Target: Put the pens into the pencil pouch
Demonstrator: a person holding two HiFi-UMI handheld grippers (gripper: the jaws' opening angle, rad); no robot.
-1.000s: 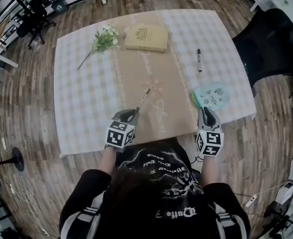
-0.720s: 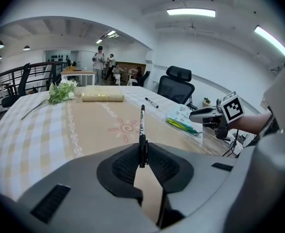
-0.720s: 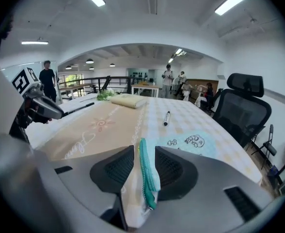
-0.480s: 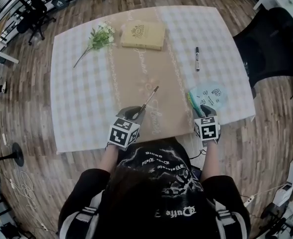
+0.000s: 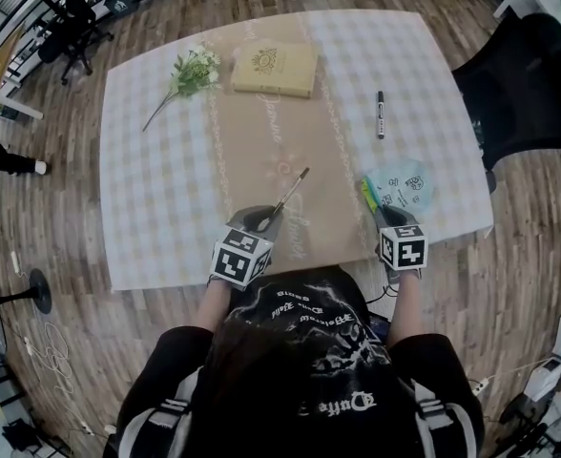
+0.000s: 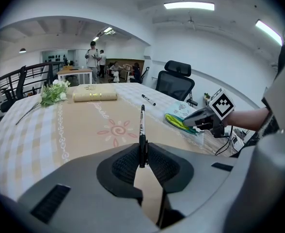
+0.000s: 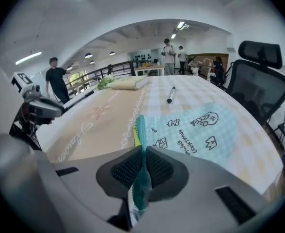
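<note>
Black pen [image 6: 142, 130] is pinched in your left fingers [image 6: 123, 165]; your right fingers [image 7: 126, 169] have just closed on the pouch [image 7: 200, 130] edge. Neither it nor the marker [image 7: 171, 94] beyond them is in yet.

A flower sprig [image 5: 187, 74] lies near a tan book [image 5: 275, 69] on the checked tablecloth [image 5: 156, 189], a black chair [image 5: 519, 74] nearby.

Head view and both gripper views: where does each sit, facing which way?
Head view: on the head, steeply down at the table; shows arms, left gripper, right gripper.
Left gripper view: along its fingers, shut on a pen; right gripper ahead.
Right gripper view: along its fingers, just closed on the pouch edge.
Shared by all: second pen.
</note>
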